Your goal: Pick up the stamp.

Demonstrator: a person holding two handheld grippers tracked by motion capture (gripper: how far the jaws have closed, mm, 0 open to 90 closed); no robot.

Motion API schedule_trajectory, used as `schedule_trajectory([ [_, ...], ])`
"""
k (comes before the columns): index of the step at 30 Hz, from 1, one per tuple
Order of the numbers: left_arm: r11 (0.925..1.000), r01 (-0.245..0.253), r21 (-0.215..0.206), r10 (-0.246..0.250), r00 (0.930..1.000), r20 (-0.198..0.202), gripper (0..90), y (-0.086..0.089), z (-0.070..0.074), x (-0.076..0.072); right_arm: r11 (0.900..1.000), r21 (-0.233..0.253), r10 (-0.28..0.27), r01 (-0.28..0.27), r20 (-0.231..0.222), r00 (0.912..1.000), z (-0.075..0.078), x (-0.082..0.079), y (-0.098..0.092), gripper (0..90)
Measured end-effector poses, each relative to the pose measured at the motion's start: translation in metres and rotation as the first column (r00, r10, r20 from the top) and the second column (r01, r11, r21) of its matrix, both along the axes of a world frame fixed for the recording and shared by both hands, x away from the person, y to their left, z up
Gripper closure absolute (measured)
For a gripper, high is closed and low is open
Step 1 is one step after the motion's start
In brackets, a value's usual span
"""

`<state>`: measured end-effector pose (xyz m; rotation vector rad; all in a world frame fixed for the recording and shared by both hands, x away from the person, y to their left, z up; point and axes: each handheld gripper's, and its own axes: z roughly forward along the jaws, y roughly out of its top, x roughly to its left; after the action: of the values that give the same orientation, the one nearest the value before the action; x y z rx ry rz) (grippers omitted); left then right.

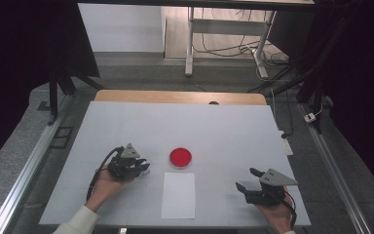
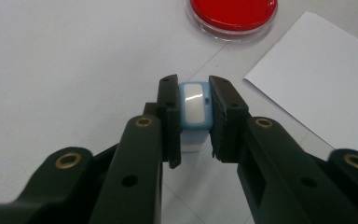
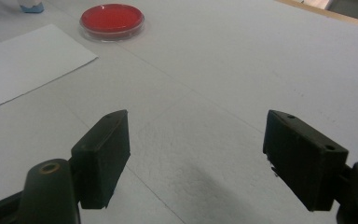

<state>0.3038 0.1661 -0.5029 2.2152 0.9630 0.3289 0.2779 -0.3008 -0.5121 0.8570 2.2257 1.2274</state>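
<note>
Left gripper (image 2: pixel 195 121) is clamping its jaws on a small blue-and-white block (image 2: pixel 195 109), seen clearly from the left gripper view; right gripper (image 3: pixel 196 156) is holding jaws wide apart over bare worktop (image 1: pixel 233 126) near the front right corner, red dish (image 1: pixel 180 157) sitting mid-worktop beside white sheet (image 1: pixel 178 195)

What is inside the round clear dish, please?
The dish holds something flat and red across its whole floor. Whatever may lie beneath the red is covered.

lab: red petri dish (image 1: pixel 180 157), curtained rig
</note>
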Motion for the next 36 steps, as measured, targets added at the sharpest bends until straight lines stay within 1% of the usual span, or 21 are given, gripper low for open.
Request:
schedule_trajectory([
  [4, 0.9998, -0.001, -0.019, 0.001, 1.0, 0.003, 75.3, 0.002, 0.002, -0.001, 1.0, 0.001, 0.001, -0.001, 0.0, 1.0, 0.0, 0.0, 0.0, 22.4],
  [9, 0.9995, 0.002, -0.033, -0.002, 1.0, 0.008, 75.3, 0.004, 0.006, -0.002, 1.0, 0.007, -0.003, 0.003, 0.0, 1.0, 0.0, 0.0, 0.0, 22.6],
  [14, 0.9979, 0.001, -0.065, 0.0, 0.9999, 0.017, 75.2, 0.007, 0.011, -0.003, 1.0, 0.001, -0.005, 0.005, -0.002, 1.0, 0.0, 0.0, -0.001, 22.6],
  [15, 0.9974, 0.0, -0.072, 0.001, 0.9998, 0.021, 75.3, 0.007, 0.012, -0.004, 1.0, 0.007, -0.004, 0.004, 0.0, 1.0, 0.0, 0.0, 0.0, 22.6],
  [18, 0.9966, -0.005, -0.082, 0.009, 0.9991, 0.041, 75.3, 0.009, 0.016, -0.006, 1.0, 0.001, -0.004, 0.004, -0.001, 1.0, 0.0, 0.0, 0.0, 22.6],
  [20, 0.9955, -0.008, -0.095, 0.012, 0.9989, 0.046, 75.2, 0.01, 0.018, -0.006, 1.0, 0.0, -0.005, 0.005, -0.001, 1.0, 0.0, 0.0, 0.0, 22.6],
  [23, 0.9929, -0.008, -0.119, 0.015, 0.9984, 0.055, 75.2, 0.012, 0.023, -0.008, 1.0, -0.001, -0.006, 0.006, -0.001, 1.0, 0.0, 0.0, 0.0, 22.6],
  [27, 0.9903, -0.011, -0.139, 0.021, 0.9971, 0.073, 75.2, 0.014, 0.028, -0.011, 1.0, 0.001, -0.003, 0.003, 0.0, 1.0, 0.0, 0.0, 0.0, 22.6],
  [28, 0.9888, -0.013, -0.148, 0.024, 0.9969, 0.075, 75.2, 0.015, 0.03, -0.011, 1.0, -0.006, -0.004, 0.004, -0.001, 1.0, 0.0, 0.0, 0.0, 22.6],
  [32, 0.9829, -0.013, -0.184, 0.029, 0.9962, 0.082, 75.3, 0.018, 0.035, -0.013, 1.0, -0.008, -0.003, 0.003, 0.001, 1.0, 0.0, 0.0, 0.0, 22.6],
  [36, 0.9784, -0.01, -0.207, 0.031, 0.9949, 0.096, 75.2, 0.019, 0.04, -0.015, 1.0, -0.01, -0.003, 0.003, -0.001, 1.0, -0.001, 0.0, 0.001, 22.6],
])
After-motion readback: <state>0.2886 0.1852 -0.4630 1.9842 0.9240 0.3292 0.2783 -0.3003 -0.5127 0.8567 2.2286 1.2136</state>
